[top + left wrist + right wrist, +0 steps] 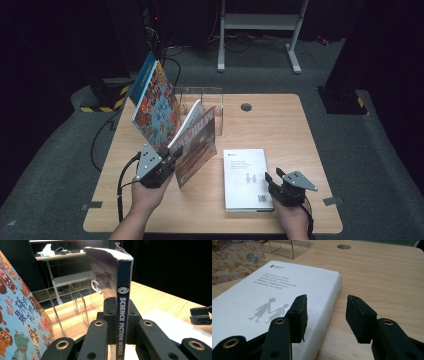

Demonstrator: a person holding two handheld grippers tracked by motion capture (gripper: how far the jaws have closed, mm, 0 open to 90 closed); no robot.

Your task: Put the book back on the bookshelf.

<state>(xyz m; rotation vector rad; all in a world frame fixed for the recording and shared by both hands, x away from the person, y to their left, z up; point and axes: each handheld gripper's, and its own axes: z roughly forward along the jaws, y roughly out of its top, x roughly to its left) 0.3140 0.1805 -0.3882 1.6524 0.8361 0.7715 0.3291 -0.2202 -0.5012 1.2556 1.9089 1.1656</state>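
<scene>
White book [287,290] lies flat between the right gripper [327,315]'s half-open jaws (empty), best squeezed squarely on its spine, while the left gripper [120,315] clamps the magazine [122,302] upright.

Room was dim, its surroundings nearly black; overhead light fell on the table [280,125]. White book [246,177] glared, washed out. Near jaws blurred softly in both gripper views.
</scene>
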